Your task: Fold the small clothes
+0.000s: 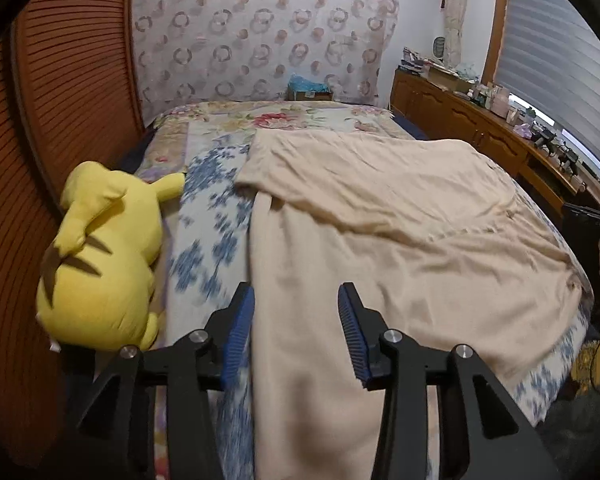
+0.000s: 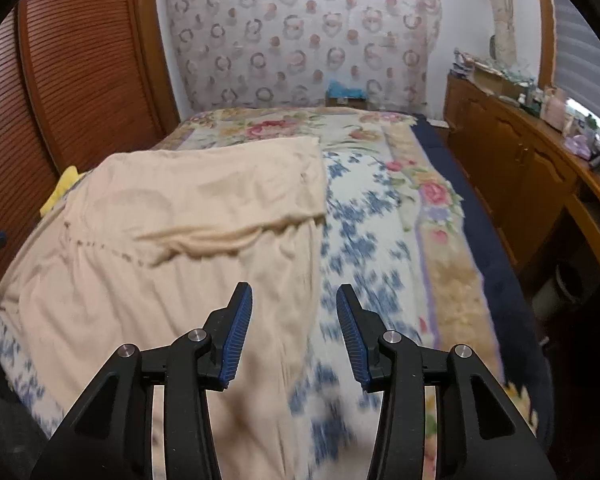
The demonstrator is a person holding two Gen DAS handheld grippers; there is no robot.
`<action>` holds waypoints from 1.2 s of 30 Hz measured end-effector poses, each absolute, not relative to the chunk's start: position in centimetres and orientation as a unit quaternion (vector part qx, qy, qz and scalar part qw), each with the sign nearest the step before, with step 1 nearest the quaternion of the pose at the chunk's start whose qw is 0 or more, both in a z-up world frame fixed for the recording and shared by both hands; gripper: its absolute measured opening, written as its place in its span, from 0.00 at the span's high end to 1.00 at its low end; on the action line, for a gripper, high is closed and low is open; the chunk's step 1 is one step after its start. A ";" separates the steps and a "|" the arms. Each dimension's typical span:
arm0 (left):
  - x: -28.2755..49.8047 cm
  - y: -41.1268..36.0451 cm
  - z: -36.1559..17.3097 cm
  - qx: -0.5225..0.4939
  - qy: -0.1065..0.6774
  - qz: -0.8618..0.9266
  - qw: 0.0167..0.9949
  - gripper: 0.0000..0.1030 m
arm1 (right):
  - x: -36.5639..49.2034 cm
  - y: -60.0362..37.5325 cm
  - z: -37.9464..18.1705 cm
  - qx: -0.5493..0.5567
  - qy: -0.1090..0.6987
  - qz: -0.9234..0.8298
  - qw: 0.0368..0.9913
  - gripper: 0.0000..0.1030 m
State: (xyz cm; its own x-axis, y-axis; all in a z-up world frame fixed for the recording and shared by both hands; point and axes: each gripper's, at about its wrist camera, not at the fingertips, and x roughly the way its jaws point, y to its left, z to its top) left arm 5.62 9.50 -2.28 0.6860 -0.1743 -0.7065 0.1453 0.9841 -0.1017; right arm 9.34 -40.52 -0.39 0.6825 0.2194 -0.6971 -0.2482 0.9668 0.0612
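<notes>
Now we hold both tongs released above the bed (image 1: 216,208): left gripper (image 1: 296,300) and right gripper (image 2: 294,300) grasp nothing, over the folded cream garment (image 1: 400,216).

The near part of the cream garment (image 1: 380,220) ran off the bottom edge. The blue-flowered bedspread (image 2: 364,248) was motion-blurred near the camera. Small items on the sideboard (image 1: 472,116) were too small to tell.

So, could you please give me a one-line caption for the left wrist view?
Open left gripper above a partly folded beige garment on the floral bed, yellow plush toy alongside.
</notes>
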 end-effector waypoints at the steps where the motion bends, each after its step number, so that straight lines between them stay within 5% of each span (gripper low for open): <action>1: 6.6 9.4 -2.4 -0.022 0.388 -0.090 0.917 0.59 | 10.2 -40.4 -0.5 -0.018 0.380 0.129 0.916 0.57; 25: 20.0 8.5 -5.5 -0.063 0.460 -0.064 0.883 0.59 | 23.3 -38.1 -4.8 0.032 0.453 0.140 0.880 0.57; 36: 24.3 11.0 -6.3 -0.039 0.483 -0.019 0.875 0.59 | 23.5 -34.7 -3.9 -0.058 0.442 0.138 0.884 0.92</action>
